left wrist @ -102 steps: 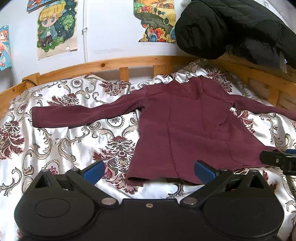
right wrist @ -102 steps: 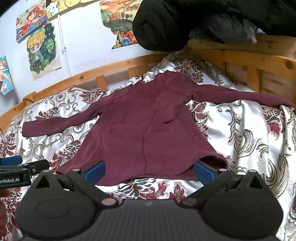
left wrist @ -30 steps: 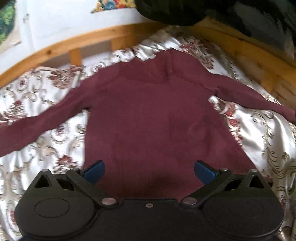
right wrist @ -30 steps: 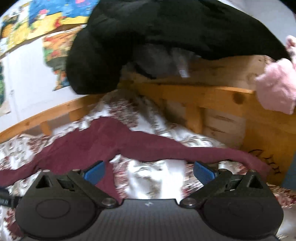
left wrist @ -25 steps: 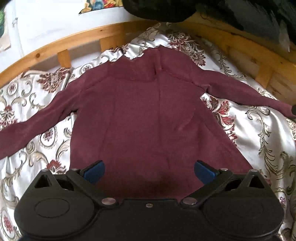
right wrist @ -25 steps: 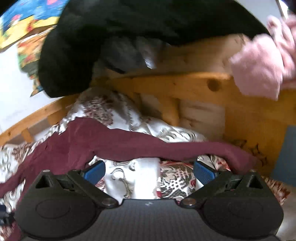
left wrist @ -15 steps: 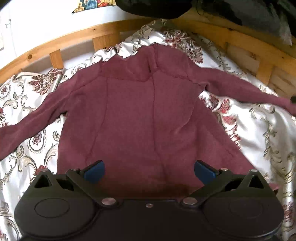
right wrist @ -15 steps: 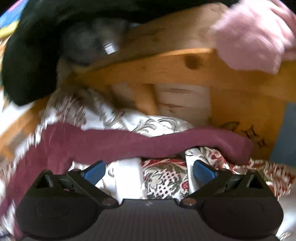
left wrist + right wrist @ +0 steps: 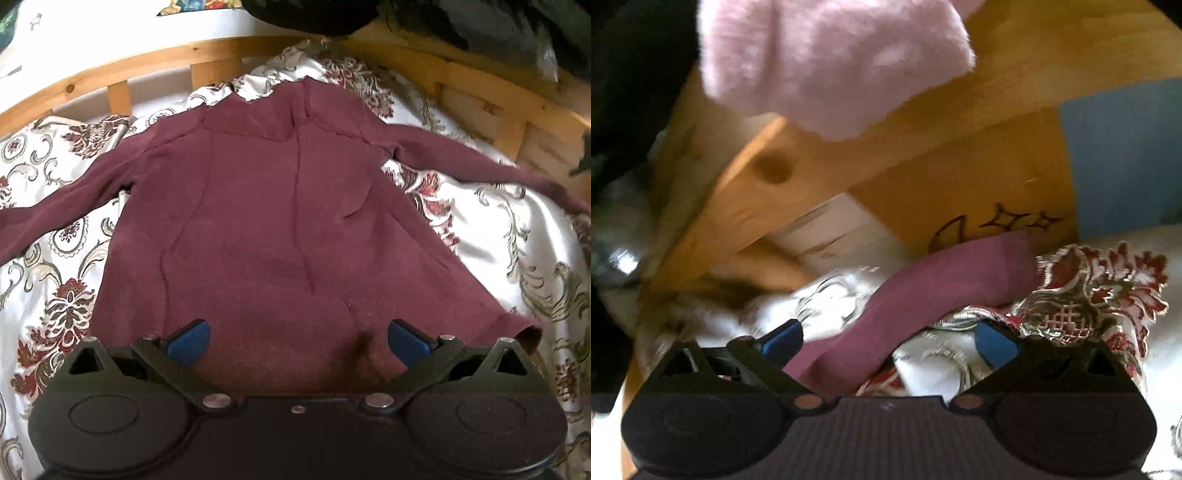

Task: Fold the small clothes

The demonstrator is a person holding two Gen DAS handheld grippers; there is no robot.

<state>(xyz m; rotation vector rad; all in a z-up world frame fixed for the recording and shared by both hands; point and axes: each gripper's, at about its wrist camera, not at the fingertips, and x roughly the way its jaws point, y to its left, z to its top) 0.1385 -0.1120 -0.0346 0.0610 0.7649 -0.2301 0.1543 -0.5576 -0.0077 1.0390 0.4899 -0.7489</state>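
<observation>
Maroon top [image 9: 280, 221] lies flat on the bed's floral bedspread [image 9: 55, 288], back up, collar toward the wooden headboard rail [image 9: 122, 70], both sleeves stretched out sideways.

Left hand-held gripper [image 9: 297, 338]: fingers spread wide, nothing between them, hovering over the hem edge near its middle. Hem corner on the right side [image 9: 524, 332] is curled up slightly. Bare bedspread on both flanks of the body, so there is room either side; the left sleeve runs off frame at the left edge.

Right hand-held gripper [image 9: 888, 341]: fingers spread, nothing pinched. The right sleeve [image 9: 923, 295] runs diagonally between the 2 blue pads [image 9: 783, 341], cuff end [image 9: 1015, 254] up against the wooden side board of the bed [image 9: 979, 192]. Cannot tell if the pads touch the fabric; view is motion-blurred. Tight here: side rail [image 9: 757, 206] close ahead, a pink fluffy item [image 9: 831, 62] hanging over it, bedspread bunched up [image 9: 1089, 295] just beside the cuff.

Black jacket [image 9: 461, 22] draped over the far rail, well apart from the top.
</observation>
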